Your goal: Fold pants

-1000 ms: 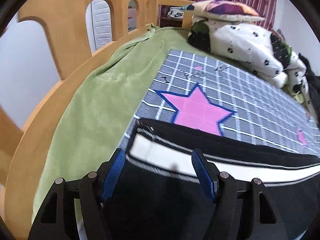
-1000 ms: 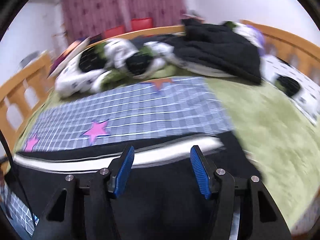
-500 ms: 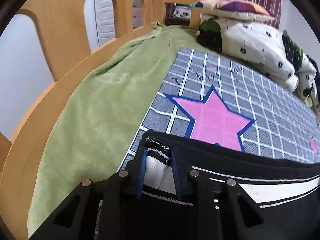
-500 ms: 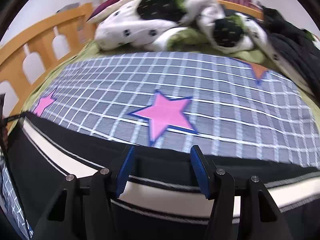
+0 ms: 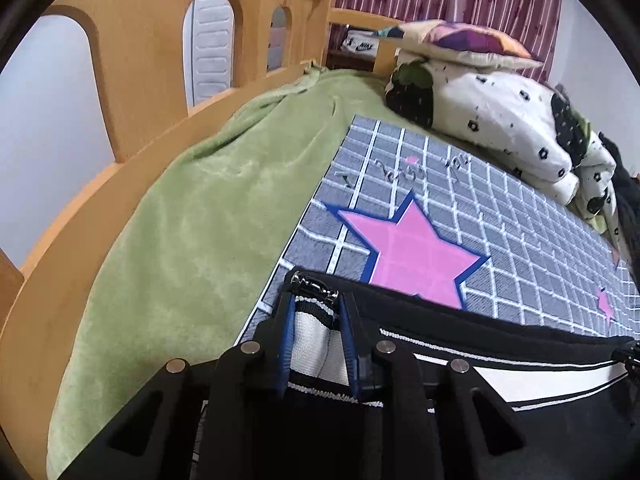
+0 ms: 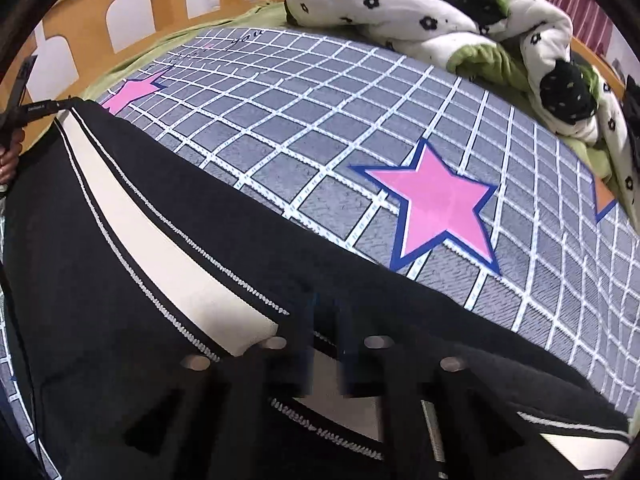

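On the bed's grid-and-star mat (image 5: 520,216), black pants (image 6: 120,280) are lying flat. I'm watching both grippers, wide a second ago, clamping the white-striped edge: left gripper (image 5: 316,344) closing on the corner, right gripper (image 6: 326,344) pinched tight. Fold lift is looking ready.

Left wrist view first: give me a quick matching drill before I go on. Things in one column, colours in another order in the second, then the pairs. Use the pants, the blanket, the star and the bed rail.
Things:
1. pants
2. blanket
3. star
4. bed rail

Colours:
A. pink with a blue outline
B. light wood
C. black with a white stripe
D. green

Pairs: 1-C, 2-D, 3-A, 4-B
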The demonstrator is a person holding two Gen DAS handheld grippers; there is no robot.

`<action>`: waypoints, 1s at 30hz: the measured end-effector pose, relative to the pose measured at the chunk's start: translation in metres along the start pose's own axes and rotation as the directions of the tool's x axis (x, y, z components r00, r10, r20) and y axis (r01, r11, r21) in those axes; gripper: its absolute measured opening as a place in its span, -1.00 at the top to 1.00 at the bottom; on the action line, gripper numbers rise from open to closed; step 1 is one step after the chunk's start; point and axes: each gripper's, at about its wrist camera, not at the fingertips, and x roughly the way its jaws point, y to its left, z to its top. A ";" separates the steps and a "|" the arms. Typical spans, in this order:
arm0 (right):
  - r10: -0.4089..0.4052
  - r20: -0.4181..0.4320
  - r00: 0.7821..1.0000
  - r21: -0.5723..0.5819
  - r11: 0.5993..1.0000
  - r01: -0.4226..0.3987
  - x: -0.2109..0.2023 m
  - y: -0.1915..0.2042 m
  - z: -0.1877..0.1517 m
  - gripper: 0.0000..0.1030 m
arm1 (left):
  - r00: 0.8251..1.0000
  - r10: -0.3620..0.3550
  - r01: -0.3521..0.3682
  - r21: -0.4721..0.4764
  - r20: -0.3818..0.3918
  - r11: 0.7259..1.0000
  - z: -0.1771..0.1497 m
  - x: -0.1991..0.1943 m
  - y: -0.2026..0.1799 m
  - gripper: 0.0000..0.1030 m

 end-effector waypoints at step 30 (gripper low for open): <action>-0.159 0.121 0.980 0.416 0.904 0.095 -0.011 -0.109 -0.052 0.39 | 0.989 0.098 -0.077 0.185 -0.107 0.980 -0.022 0.043 -0.054 -0.38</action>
